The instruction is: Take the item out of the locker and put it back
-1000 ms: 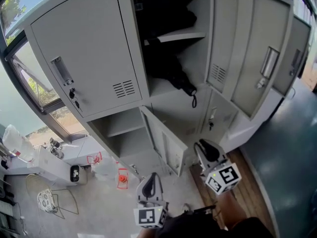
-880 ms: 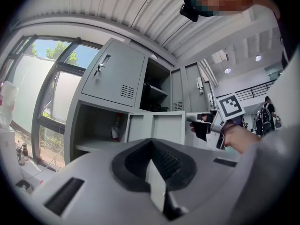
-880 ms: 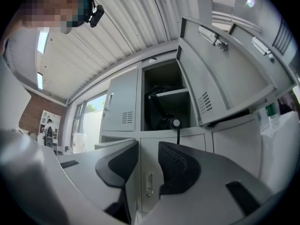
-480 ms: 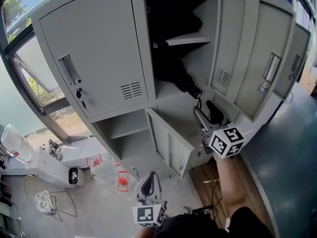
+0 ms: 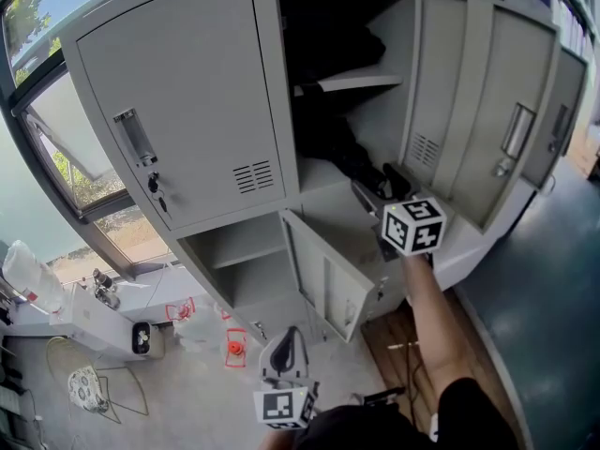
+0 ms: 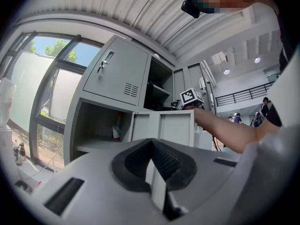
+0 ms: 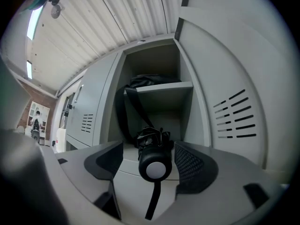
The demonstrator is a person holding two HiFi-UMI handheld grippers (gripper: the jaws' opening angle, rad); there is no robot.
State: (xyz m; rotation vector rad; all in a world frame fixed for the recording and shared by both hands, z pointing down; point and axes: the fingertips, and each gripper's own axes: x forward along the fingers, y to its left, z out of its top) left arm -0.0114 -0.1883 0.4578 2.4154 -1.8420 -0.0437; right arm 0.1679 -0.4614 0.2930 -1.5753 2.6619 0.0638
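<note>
Grey locker (image 5: 187,92), upper bay open: black umbrella (image 7: 153,162) on bay floor, long axis pointing straight out at R gripper (image 5: 380,187). Its jaws, just been opening, are spread either side of handle end, not pressing. L gripper (image 6: 157,191) pinched together, empty, low, well off locker.

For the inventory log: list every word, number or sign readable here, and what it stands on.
No text can be read.
Right cube and left cube: black-and-white square patterns only, no letters.
Locker doors: no label or number shows.
</note>
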